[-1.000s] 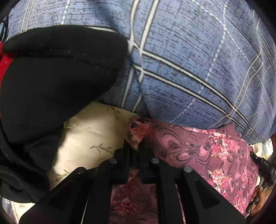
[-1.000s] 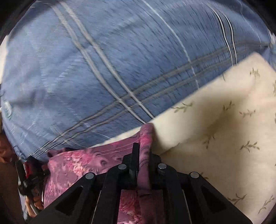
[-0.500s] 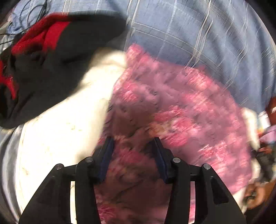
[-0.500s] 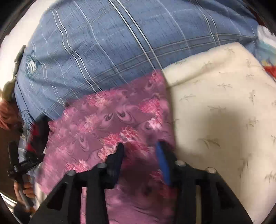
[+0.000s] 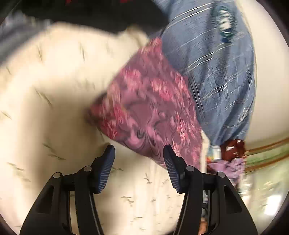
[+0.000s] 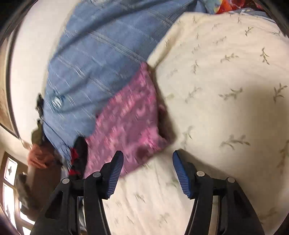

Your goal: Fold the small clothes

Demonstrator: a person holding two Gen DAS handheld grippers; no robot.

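A small pink floral garment (image 5: pixel 150 108) lies folded on a cream sheet with a leaf print (image 5: pixel 54 101). Its far edge rests against a blue checked cloth (image 5: pixel 222 72). My left gripper (image 5: pixel 139 168) is open and empty, raised just short of the garment's near edge. In the right wrist view the same pink garment (image 6: pixel 130 124) lies beside the blue checked cloth (image 6: pixel 94 65). My right gripper (image 6: pixel 148 173) is open and empty above the cream sheet (image 6: pixel 225 90), at the garment's near corner. Both views are motion-blurred.
A black and red garment (image 5: pixel 101 14) lies at the far edge in the left wrist view. A purple cloth (image 5: pixel 227 166) and small items sit at the right. A black and red item (image 6: pixel 77 155) lies left of the pink garment.
Both grippers were shut on the pink garment's corners a second ago. They have opened, let it go and pulled back and up. The garment now lies flat on the sheet.
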